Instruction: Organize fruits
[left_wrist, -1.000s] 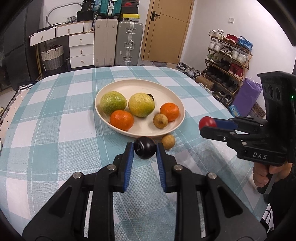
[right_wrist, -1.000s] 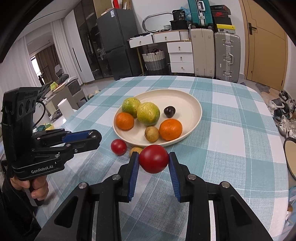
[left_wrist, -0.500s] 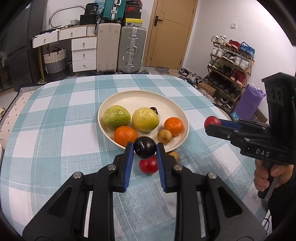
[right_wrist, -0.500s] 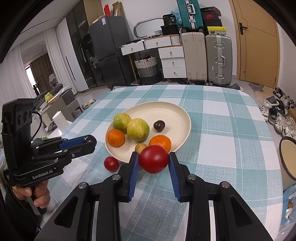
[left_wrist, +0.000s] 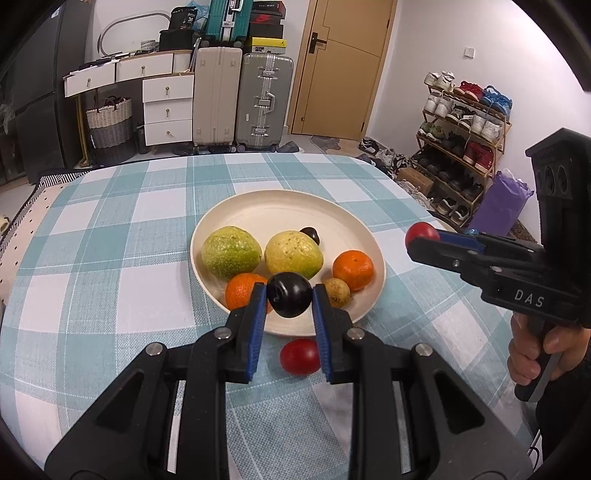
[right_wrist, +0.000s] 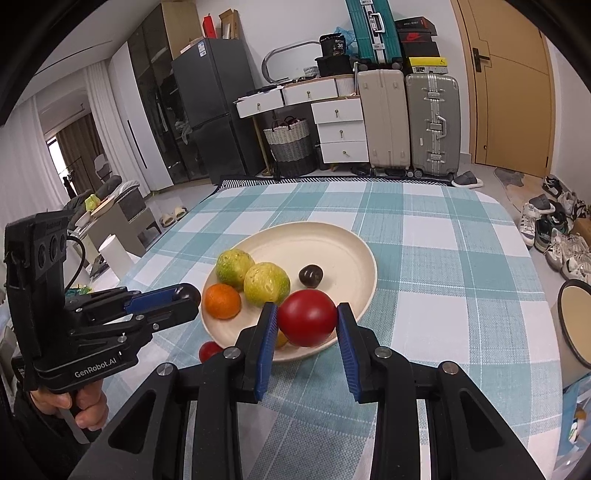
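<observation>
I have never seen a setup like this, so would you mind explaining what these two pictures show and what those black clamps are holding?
There is no robot here: a person holds a hand-operated two-finger clamp in each hand, each with a camera looking along its fingers. One picture is from the left clamp, the other from the right.

The left gripper is shut on a dark plum; the right gripper is shut on a red tomato. Both are near a cream plate on a checked tablecloth. The plate holds two green guavas, two oranges, another dark fruit and a small brownish one. A small red fruit lies on the cloth beside the plate.
</observation>
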